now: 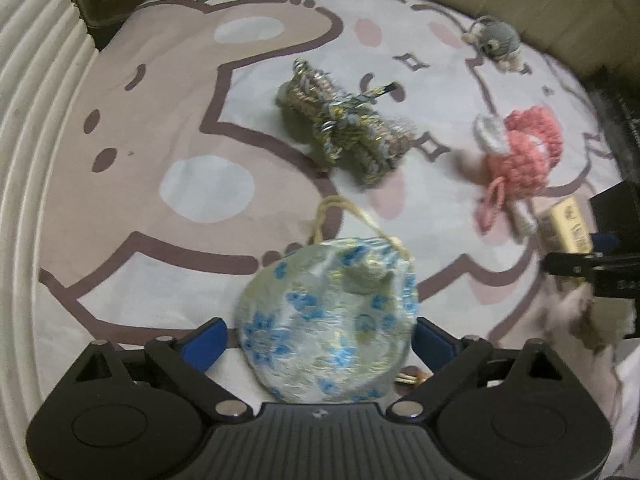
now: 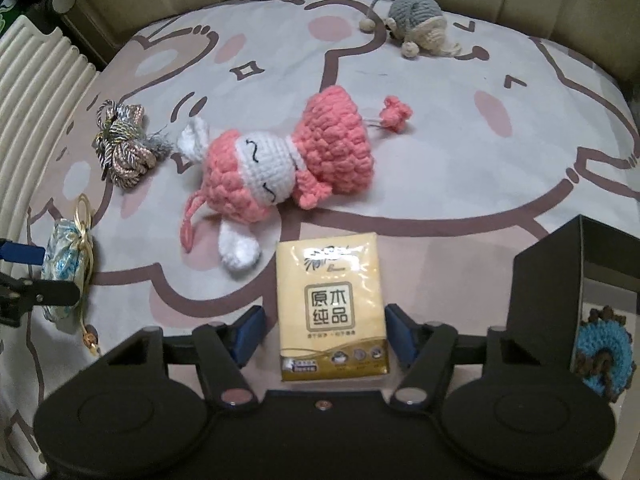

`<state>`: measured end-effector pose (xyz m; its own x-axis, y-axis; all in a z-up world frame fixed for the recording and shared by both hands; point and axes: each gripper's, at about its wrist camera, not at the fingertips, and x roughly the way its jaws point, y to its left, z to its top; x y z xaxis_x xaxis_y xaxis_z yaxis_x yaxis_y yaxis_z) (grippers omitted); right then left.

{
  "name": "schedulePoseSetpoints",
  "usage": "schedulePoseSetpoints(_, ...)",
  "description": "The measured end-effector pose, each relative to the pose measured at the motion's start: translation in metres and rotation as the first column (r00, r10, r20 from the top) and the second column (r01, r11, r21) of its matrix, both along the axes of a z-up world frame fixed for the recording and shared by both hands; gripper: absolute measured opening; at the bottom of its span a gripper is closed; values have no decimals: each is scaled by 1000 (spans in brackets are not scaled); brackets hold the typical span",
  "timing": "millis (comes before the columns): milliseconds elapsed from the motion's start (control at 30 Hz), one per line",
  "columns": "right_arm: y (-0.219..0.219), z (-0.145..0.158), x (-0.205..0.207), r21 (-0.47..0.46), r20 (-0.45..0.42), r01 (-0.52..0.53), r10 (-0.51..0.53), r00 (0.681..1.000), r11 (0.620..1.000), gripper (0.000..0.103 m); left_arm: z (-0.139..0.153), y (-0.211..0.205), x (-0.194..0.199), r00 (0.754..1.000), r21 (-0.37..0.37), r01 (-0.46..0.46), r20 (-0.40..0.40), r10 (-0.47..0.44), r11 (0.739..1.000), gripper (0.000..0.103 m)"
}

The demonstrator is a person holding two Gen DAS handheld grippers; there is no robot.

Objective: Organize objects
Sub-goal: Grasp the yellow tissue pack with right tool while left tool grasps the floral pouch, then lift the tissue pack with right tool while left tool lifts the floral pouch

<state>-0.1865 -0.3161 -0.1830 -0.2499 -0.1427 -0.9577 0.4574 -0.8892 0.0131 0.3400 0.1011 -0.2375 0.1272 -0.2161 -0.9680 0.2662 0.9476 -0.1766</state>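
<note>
While a yellow tissue packet [image 2: 333, 306] lies flat on the cartoon-printed mat [image 2: 440, 128], the right gripper [image 2: 325, 336] stands over it with its blue-padded fingers [image 2: 249, 334] on either side, a sliver of gap showing at each edge, so nothing is grasped yet. Just beyond the packet lies a pink crocheted doll [image 2: 280, 164] on its side, with a grey crocheted toy [image 2: 416, 20] well apart near the mat's far edge. A black box [image 2: 548, 292] stands to the right of the packet, a blue crocheted ring [image 2: 604, 360] beside its wall. At the mat's left, the left gripper [image 1: 322, 338] straddles a round brocade pouch [image 1: 326, 320] with blue flowers and a yellow cord; its fingers [image 1: 210, 338] are spread, and whether they touch the fabric cannot be told. A knotted bundle of metallic cord [image 1: 344, 124] lies beyond the pouch.
</note>
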Motion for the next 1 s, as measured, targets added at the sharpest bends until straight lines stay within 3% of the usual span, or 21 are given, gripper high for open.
schedulePoseSetpoints(100,-4,-1,0,44,-5,-2,2,1000,999,57,-4,-3,1,1000,27,30,-7,-30,999,89)
schedulePoseSetpoints(500,-10,0,5,83,22,-20,18,1000,996,53,-4,-15,-6,993,80,119,12,-120,990,84)
schedulePoseSetpoints(1000,-7,47,16,0,-91,-5,5,996,1000,53,46,-12,-14,987,8,-29,159,27,1000,84)
